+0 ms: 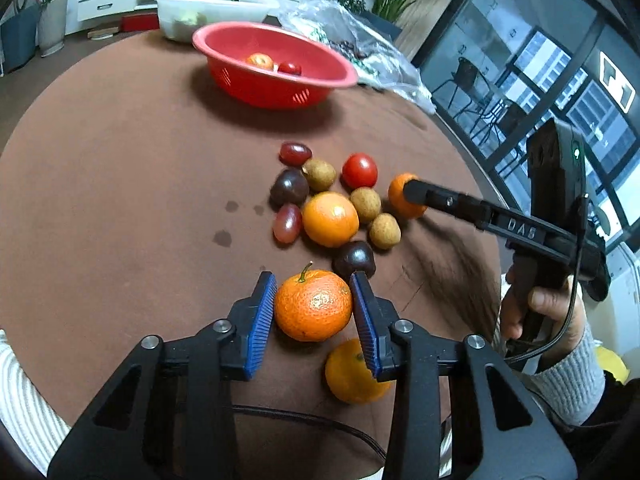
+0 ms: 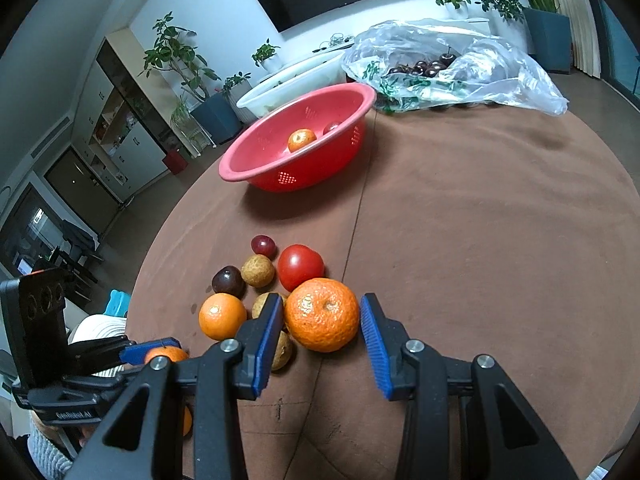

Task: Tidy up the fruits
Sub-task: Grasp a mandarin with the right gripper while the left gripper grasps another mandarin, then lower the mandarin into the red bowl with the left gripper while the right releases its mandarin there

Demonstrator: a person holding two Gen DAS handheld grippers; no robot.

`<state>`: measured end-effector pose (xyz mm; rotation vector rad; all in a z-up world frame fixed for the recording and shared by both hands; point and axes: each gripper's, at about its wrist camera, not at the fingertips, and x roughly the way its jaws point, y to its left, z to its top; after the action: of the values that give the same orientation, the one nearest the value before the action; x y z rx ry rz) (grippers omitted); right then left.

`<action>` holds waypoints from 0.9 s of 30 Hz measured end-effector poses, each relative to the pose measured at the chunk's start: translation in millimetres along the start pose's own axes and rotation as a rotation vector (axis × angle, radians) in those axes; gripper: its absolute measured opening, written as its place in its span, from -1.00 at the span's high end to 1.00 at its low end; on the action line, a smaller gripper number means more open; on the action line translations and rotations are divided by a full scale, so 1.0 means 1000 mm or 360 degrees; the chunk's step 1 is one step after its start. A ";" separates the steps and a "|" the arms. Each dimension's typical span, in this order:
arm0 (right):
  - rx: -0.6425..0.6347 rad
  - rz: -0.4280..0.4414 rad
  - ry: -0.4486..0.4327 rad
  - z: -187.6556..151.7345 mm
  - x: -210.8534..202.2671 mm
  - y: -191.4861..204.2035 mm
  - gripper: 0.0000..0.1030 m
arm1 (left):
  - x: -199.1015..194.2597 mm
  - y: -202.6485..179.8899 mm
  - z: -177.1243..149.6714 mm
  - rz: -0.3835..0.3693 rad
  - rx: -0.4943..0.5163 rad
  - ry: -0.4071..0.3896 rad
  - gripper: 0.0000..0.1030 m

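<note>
your left claw (image 1: 313, 308) straddles a stemmed mandarin (image 1: 313, 305) on the brown worktop (image 1: 120, 200); both blue pads sit against its sides, so it looks gripped. a second mandarin (image 1: 352, 376) lies right under the claw's right finger, touching or nearly so, and a dark plum (image 1: 353, 260) sits just beyond the held fruit.

your right claw (image 2: 322, 318) brackets another mandarin (image 2: 322, 314). its left pad touches the peel, but a thin gap shows at the right pad, so the claw is not yet closed on the fruit. a longan (image 2: 262, 304) and another longan (image 2: 282, 354) crowd that left finger from outside, and a red tomato (image 2: 300, 266) sits just behind the mandarin.

the rest of the pile lies between the two claws: a smooth orange (image 1: 330, 219), red grapes (image 1: 287, 222), a dark plum (image 1: 289, 187), more longans.

the red basket (image 2: 240, 160) stands well apart at the far side, with a mandarin and a small red fruit inside. behind it are a white tub (image 1: 212, 4) and a plastic bag (image 2: 500, 76) of cherries.

the mandarins are bright, pebbled and glossy.
</note>
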<state>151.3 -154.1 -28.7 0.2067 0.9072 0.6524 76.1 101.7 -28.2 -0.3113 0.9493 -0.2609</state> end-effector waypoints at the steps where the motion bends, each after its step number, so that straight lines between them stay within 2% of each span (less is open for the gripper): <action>1: 0.0000 0.0000 0.0000 0.000 0.000 0.000 0.16 | -0.002 0.001 0.002 0.0003 0.0000 -0.0014 0.31; 17: 0.0048 0.0076 -0.0024 0.009 -0.005 0.001 0.16 | -0.005 0.015 0.032 -0.0015 -0.0043 -0.0091 0.31; 27: 0.0032 0.0108 -0.0039 0.036 0.000 0.007 0.16 | -0.003 0.026 0.068 -0.0034 -0.0056 -0.0140 0.31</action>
<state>176.4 -145.1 -3.5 0.2638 0.8867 0.7021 132.7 136.5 1.4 -0.3627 0.8652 -0.2481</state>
